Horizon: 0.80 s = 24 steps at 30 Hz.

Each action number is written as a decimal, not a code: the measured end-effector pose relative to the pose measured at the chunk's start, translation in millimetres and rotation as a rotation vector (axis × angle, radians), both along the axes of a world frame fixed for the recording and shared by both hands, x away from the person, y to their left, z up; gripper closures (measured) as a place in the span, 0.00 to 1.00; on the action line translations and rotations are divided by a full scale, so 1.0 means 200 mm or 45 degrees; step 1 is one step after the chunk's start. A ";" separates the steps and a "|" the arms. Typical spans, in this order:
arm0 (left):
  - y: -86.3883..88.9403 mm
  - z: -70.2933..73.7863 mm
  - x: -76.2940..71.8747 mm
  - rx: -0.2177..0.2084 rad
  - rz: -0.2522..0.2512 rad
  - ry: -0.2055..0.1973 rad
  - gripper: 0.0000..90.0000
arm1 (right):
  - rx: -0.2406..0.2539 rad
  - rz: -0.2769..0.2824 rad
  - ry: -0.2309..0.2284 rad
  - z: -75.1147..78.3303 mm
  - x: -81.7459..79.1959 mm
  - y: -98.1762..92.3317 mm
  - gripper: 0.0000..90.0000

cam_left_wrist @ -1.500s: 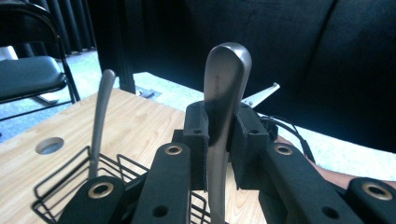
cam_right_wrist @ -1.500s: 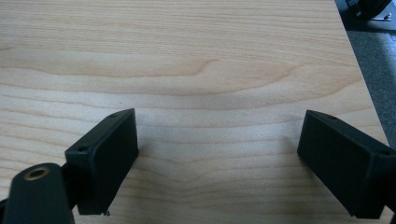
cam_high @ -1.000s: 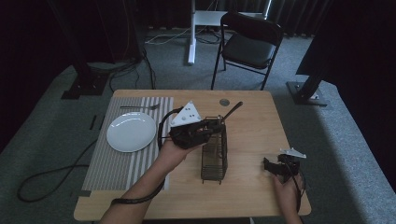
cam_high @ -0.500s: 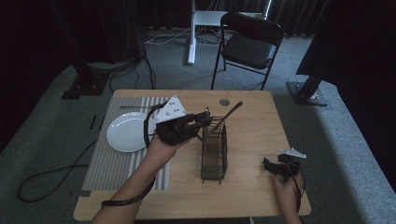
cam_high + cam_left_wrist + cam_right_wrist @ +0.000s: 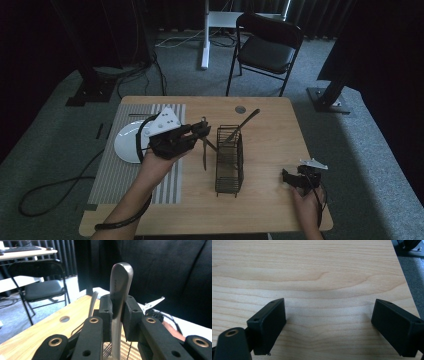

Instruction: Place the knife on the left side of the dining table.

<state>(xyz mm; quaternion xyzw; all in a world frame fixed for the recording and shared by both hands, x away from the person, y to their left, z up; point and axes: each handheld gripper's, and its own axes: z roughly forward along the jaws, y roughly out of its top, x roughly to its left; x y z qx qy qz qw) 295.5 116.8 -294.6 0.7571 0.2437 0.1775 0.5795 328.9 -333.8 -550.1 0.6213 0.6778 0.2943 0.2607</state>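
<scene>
Left tongs (image 5: 202, 131) clamp a metal utensil (image 5: 204, 152) by its handle, blade hanging just beside the wire caddy (image 5: 229, 160). Behind them lies a white plate (image 5: 126, 145). Right tongs (image 5: 292, 177) gape empty on the table (image 5: 270, 135).

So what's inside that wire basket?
One utensil leans in the basket, handle poking out the top toward the far side. Its bottom end is too dark to make out, as is anything else lying low inside.
</scene>
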 end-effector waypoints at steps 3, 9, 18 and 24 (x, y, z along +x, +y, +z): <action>0.06 -0.03 0.00 0.005 0.029 0.020 0.89 | 0.000 0.000 0.000 0.00 0.00 0.00 0.13; 0.15 -0.09 0.00 0.010 0.082 0.045 0.89 | 0.000 0.000 0.000 0.00 0.00 0.00 0.13; 0.29 -0.19 0.02 -0.008 0.149 0.098 0.89 | 0.002 -0.002 0.000 0.00 0.00 0.00 0.13; 0.36 -0.26 0.02 -0.003 0.196 0.123 0.89 | 0.002 -0.002 -0.001 0.00 0.00 0.00 0.13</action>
